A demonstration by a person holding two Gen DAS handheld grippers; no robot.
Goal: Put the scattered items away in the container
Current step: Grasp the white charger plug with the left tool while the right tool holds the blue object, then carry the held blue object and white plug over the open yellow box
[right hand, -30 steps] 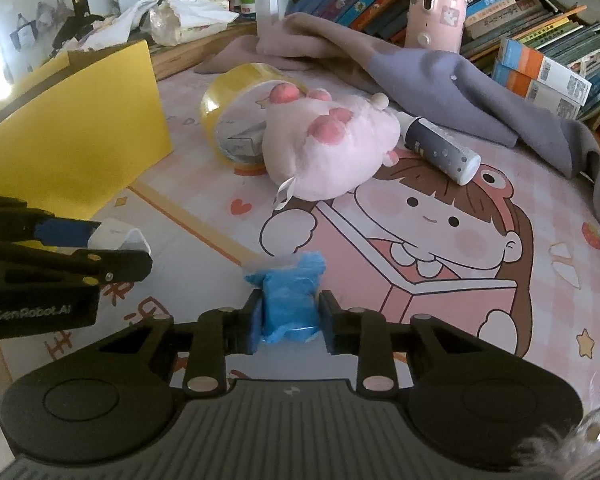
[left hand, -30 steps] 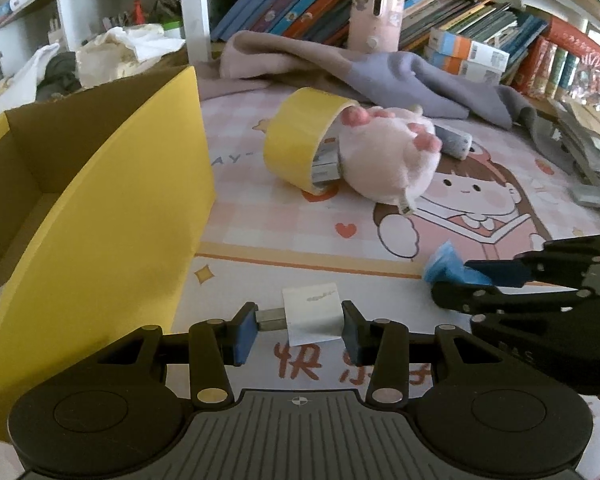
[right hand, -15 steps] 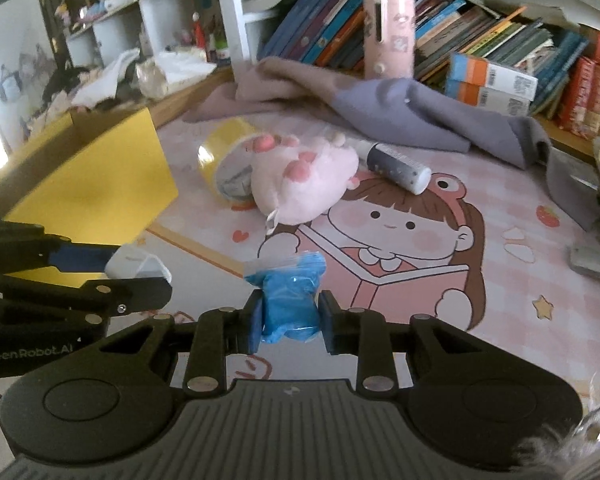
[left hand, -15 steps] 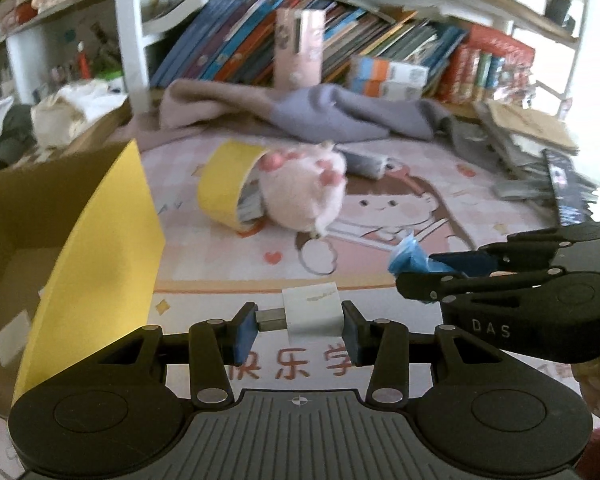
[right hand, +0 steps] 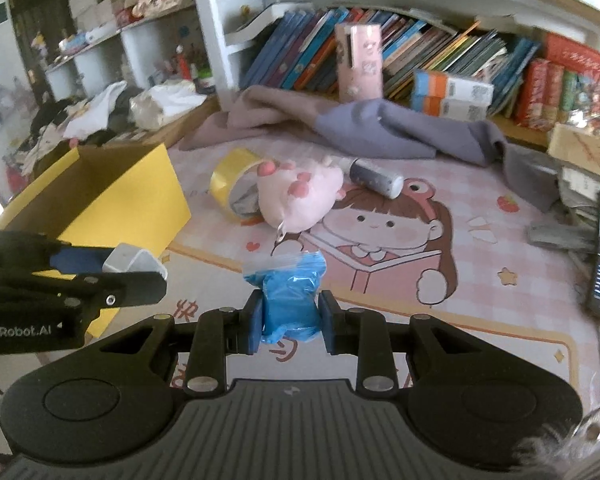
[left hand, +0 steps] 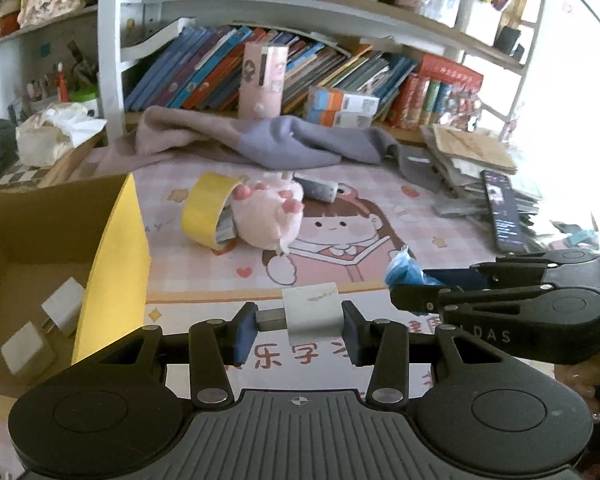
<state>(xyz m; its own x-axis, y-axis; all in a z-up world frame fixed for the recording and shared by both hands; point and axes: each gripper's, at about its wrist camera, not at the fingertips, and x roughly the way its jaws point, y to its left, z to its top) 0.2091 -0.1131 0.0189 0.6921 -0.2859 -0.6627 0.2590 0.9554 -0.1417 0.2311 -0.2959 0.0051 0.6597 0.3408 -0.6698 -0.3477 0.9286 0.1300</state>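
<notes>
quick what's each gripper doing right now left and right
Left gripper: jaws closed on the white charger plug.
Right gripper: jaws closed on the blue plastic packet.

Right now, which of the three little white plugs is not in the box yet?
The white plug pinched in the left claw, up above the mat. The other two white plugs already lie inside the cardboard box.
</notes>
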